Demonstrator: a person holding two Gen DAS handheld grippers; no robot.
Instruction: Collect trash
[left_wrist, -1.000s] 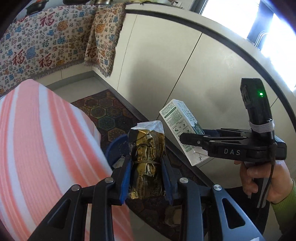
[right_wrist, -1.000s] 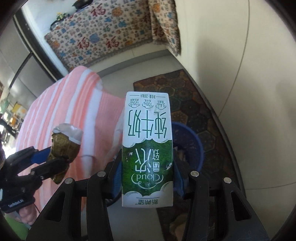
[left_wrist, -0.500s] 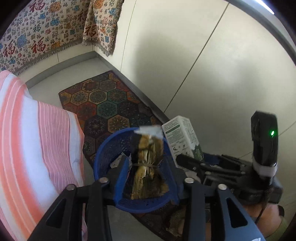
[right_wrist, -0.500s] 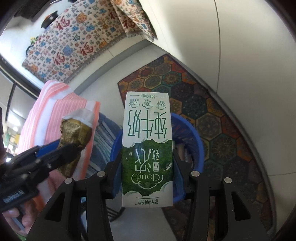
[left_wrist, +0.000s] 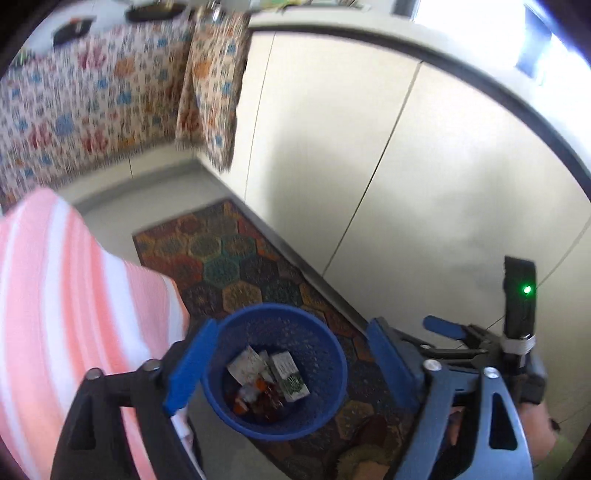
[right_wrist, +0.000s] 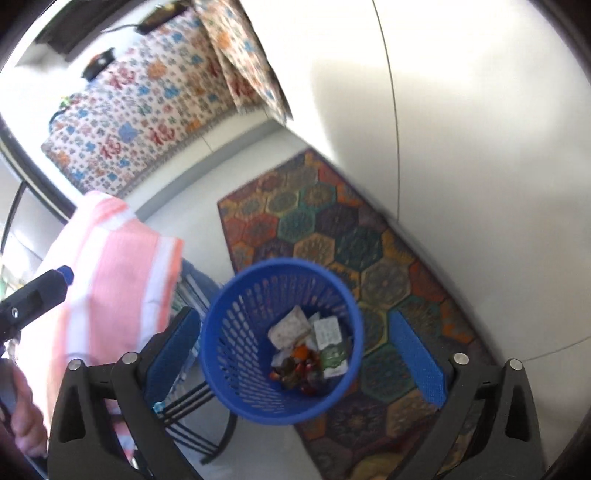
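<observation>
Blue plastic basket (right_wrist: 280, 343) on the patterned rug's (right_wrist: 332, 229) near edge now holds the milk carton (right_wrist: 332, 347) and gold wrapper, too jumbled to single out. Right gripper (right_wrist: 295, 347) and left gripper (left_wrist: 284, 362) hang spread and empty above: both drops look complete.

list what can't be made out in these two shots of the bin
- Bin bottom, both views: cartons and dark wrappers overlap; the count is unclear, and the print is too small and blurred to read.
- Bin base, left wrist view: hidden behind its own wall.
- What the striped cloth covers: hidden in both views.
- Rug near end: cut off behind the right gripper frame.
</observation>
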